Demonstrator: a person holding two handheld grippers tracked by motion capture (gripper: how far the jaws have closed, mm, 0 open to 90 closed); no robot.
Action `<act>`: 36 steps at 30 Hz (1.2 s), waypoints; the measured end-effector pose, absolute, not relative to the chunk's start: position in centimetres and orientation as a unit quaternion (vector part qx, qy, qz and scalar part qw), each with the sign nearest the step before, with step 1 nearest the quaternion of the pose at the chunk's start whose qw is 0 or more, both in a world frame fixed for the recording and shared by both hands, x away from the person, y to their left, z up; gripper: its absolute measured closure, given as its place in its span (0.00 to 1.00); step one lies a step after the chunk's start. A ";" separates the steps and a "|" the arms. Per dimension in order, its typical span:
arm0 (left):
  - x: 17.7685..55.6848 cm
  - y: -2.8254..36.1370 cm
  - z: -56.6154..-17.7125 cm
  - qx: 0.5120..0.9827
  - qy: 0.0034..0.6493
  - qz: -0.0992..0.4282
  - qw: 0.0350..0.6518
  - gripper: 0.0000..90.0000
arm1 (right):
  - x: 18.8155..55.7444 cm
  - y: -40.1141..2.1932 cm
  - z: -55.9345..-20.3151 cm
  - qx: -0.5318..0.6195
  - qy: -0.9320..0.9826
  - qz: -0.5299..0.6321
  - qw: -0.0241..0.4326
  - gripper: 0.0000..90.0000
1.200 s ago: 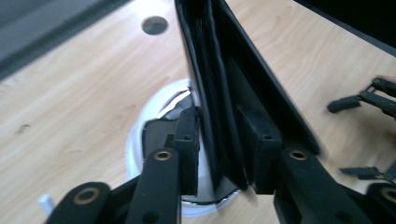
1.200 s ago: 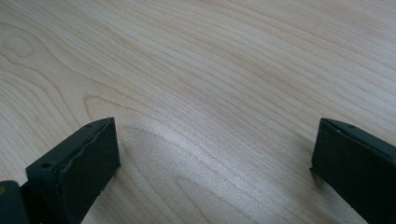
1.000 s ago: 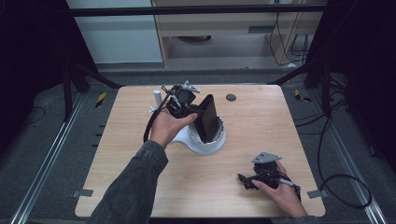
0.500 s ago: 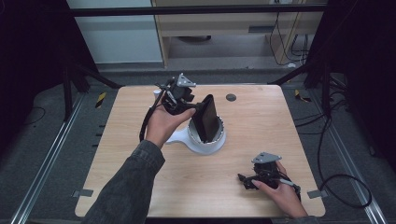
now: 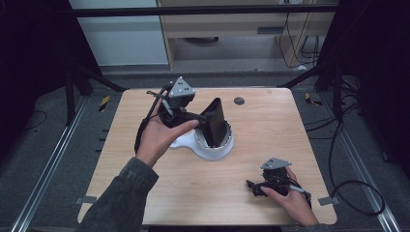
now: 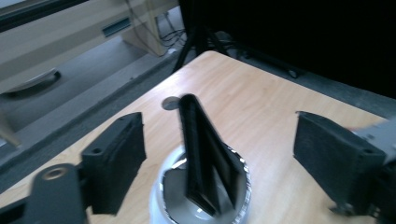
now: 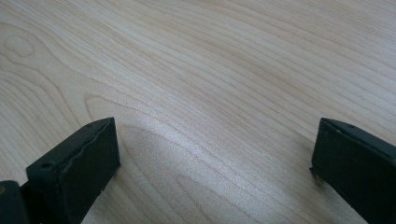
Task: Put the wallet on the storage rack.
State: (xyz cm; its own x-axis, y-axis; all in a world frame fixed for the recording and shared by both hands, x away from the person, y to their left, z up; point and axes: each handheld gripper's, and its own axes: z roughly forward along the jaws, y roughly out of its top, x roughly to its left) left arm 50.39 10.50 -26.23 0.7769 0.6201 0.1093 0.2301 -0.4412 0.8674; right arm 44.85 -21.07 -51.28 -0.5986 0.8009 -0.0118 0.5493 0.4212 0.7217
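The left gripper is hovering at the table's left-centre, level with the upper part of the wallet. Its jaws have just been opening and are now standing wide and released; in the left gripper view the wallet is standing between the two pads but touching neither.

The wallet, a flat black folded item, is standing on edge in the white cup, leaning back against the rim. The cup is sitting on a white base near the table's middle, and the wallet's lower end is resting on the cup's floor.

The step in hand appears to be letting go of the wallet after setting it in the cup. To do it well, the person is best keeping the jaws fully spread and drawing the gripper straight back and up, along the wallet's plane. A sideways sweep risks a pad clipping the top edge and tipping the wallet out, or dragging the cup.

The right gripper is lying on the table near its right front corner, well apart from the cup. Its jaws are spread wide with only bare wood between them.
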 end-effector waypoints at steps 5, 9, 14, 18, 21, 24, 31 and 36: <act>48.0 11.0 -27.8 0.826 0.246 0.207 0.462 0.09 | 44.9 -21.1 -51.3 0.410 0.823 0.348 0.181 0.01; 46.9 11.4 -29.4 0.829 0.245 0.200 0.462 0.08 | 44.9 -21.1 -51.3 0.410 0.823 0.348 0.181 0.01; 45.9 11.6 -31.5 0.835 0.242 0.195 0.454 0.07 | 44.9 -21.1 -51.3 0.410 0.823 0.348 0.181 0.01; 45.2 11.7 -33.1 0.836 0.245 0.186 0.455 0.06 | 44.9 -21.1 -51.3 0.410 0.823 0.348 0.181 0.01; 44.7 11.9 -34.5 0.836 0.247 0.181 0.455 0.06 | 44.9 -21.1 -51.3 0.410 0.823 0.348 0.181 0.01; 44.4 12.2 -35.9 0.838 0.251 0.170 0.454 0.06 | 44.9 -21.1 -51.3 0.411 0.823 0.348 0.181 0.01; 44.4 12.8 -39.8 0.844 0.265 0.150 0.441 0.06 | 44.9 -21.1 -51.3 0.410 0.823 0.348 0.181 0.01; 44.4 13.5 -42.2 0.850 0.278 0.144 0.423 0.06 | 44.9 -21.1 -51.3 0.410 0.823 0.348 0.181 0.01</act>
State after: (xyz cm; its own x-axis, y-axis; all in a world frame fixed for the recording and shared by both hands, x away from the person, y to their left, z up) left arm 44.42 13.47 -42.22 0.8046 0.5938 0.0091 0.3509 -0.4876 0.7994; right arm 44.86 -21.07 -51.28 -0.5979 0.8015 -0.0117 0.5498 0.4206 0.7217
